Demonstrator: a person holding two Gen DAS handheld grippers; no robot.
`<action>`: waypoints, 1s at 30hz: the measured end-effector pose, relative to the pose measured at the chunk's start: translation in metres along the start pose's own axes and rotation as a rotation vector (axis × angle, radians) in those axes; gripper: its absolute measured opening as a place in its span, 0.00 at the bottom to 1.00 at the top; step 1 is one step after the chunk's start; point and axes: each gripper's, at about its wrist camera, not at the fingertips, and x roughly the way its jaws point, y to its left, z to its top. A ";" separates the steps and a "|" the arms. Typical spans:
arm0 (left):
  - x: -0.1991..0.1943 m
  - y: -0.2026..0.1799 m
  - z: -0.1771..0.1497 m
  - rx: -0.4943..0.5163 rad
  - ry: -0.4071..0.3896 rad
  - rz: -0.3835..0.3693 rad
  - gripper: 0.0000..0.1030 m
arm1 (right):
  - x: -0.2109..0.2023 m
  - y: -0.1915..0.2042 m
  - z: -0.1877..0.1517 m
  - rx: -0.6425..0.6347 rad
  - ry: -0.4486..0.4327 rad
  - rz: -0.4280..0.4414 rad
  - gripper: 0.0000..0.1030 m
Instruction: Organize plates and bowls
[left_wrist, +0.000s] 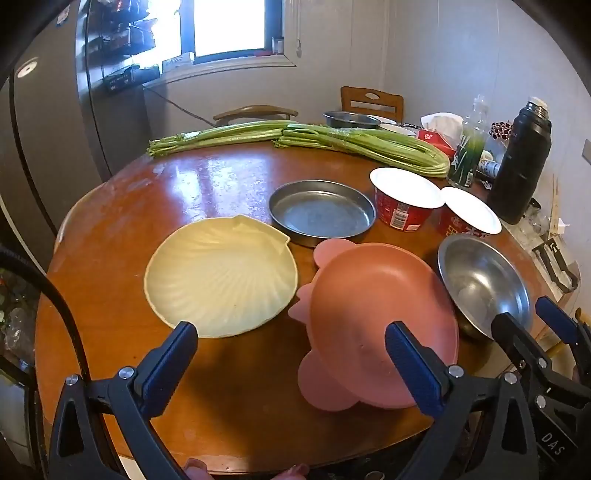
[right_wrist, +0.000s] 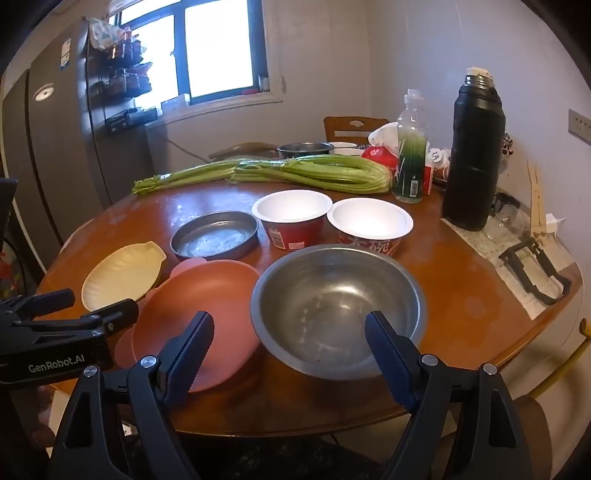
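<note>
Plates and bowls sit spread out on the round brown wooden table, none stacked yet. The left gripper has its jaws wide open and holds nothing; the pink fish-shaped plastic plate lies just ahead, under its right jaw, long way pointing near to far. The cream shell-shaped plate is ahead by its left jaw. The right gripper is open and empty too, with the big shiny steel bowl right ahead between its jaws. All dishes look empty.
</note>
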 end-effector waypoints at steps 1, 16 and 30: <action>-0.002 -0.001 0.001 0.002 -0.014 0.006 0.99 | -0.001 0.000 0.000 -0.002 -0.005 -0.002 0.82; -0.002 -0.002 -0.005 0.003 -0.006 0.030 0.99 | 0.003 0.001 0.001 -0.008 0.029 -0.010 0.82; -0.004 -0.001 -0.006 0.001 -0.009 0.021 0.99 | 0.010 0.004 -0.003 -0.026 0.060 -0.009 0.82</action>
